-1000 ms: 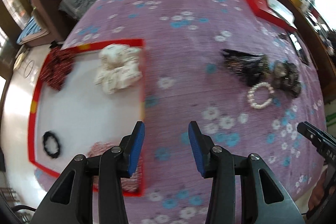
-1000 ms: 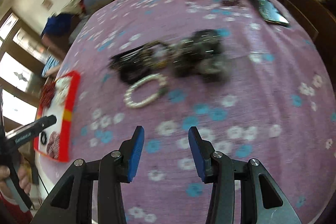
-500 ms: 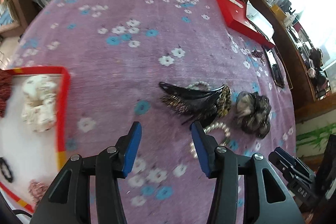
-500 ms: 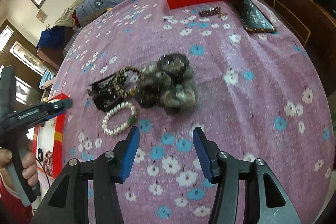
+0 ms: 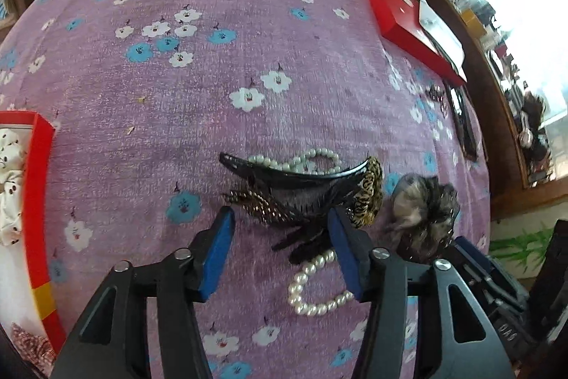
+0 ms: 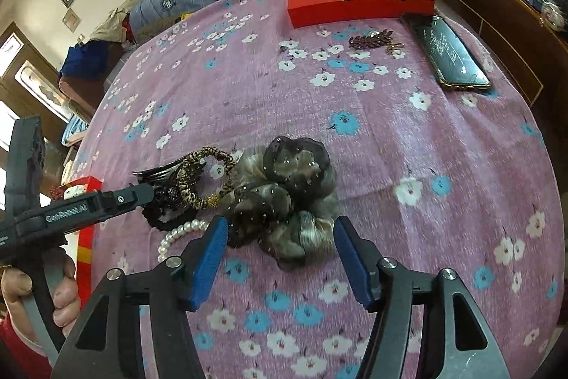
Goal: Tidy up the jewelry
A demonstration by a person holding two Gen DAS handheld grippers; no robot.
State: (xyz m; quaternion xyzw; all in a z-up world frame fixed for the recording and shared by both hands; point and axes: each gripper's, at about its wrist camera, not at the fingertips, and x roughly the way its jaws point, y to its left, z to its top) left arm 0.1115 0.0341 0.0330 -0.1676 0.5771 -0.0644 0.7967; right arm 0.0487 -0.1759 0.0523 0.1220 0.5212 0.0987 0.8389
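Now both hand-held grippers, left (image 5: 280, 247) and right (image 6: 278, 245), gape empty over two pearl bracelets (image 5: 312, 290).

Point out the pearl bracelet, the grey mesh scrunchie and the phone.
pearl bracelet (image 5: 312, 306): left wrist view, on the beads at the loop's lower curve.
grey mesh scrunchie (image 6: 284, 198): right wrist view, on its gathered middle.
phone (image 6: 451, 55): right wrist view, on the dark screen.
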